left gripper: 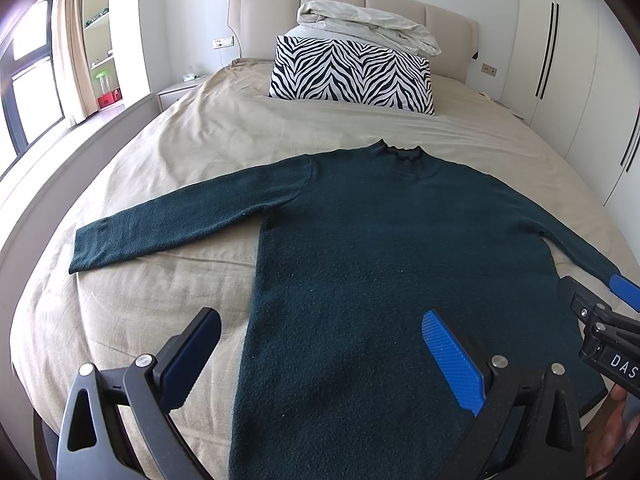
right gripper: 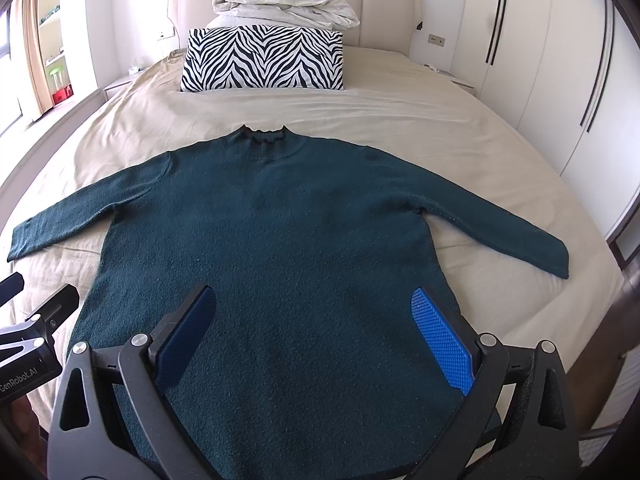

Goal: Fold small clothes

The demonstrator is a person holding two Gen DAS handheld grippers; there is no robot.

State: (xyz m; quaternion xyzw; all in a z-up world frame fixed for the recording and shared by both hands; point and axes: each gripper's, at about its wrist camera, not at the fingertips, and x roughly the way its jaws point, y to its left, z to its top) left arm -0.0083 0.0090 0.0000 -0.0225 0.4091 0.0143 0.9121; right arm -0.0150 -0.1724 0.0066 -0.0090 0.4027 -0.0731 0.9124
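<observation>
Both the left gripper (left gripper: 320, 356) and right gripper (right gripper: 316, 336) hovered spread wide (holding nothing) over the flat teal sweater (right gripper: 280, 240); pinching a sleeve cuff (right gripper: 560, 260) cleanly seemed best.

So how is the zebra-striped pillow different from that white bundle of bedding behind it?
The zebra-striped pillow is boldly patterned in black and white; the white bundle of bedding is plain. The pillow is a neat, smooth rectangle, while the bedding is crumpled and loosely folded. The pillow stands nearer the dark green knitted sweater; the bedding is piled behind it, against the beige padded headboard. Both are at the head of the bed.
</observation>
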